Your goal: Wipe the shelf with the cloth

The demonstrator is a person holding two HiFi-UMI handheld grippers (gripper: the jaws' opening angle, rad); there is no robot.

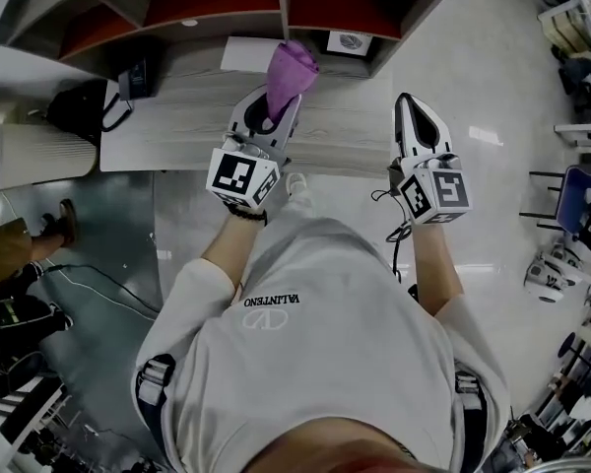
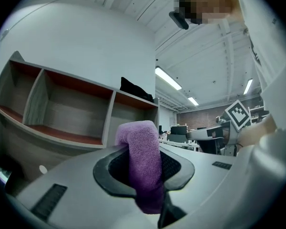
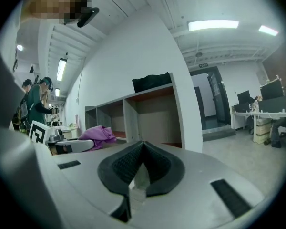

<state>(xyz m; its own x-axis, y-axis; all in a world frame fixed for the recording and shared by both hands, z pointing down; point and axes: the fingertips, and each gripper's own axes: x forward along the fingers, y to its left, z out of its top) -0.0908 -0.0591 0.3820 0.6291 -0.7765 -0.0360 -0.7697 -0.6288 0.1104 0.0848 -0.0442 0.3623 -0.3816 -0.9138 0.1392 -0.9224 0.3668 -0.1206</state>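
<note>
Purple fluffy cloth (image 1: 292, 71): clamped in left gripper (image 1: 272, 116), facing grey wooden shelf (image 2: 62, 109), ready to wipe.
Right gripper (image 3: 141, 151): jaws together, empty.

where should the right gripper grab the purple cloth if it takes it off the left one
Grip the folded-over end of the purple cloth that sticks out past the left gripper, which is shut on its middle. Come from the right with the right gripper, shut and empty, jaws opened first: that end is free and thick, so it should pinch well.
</note>
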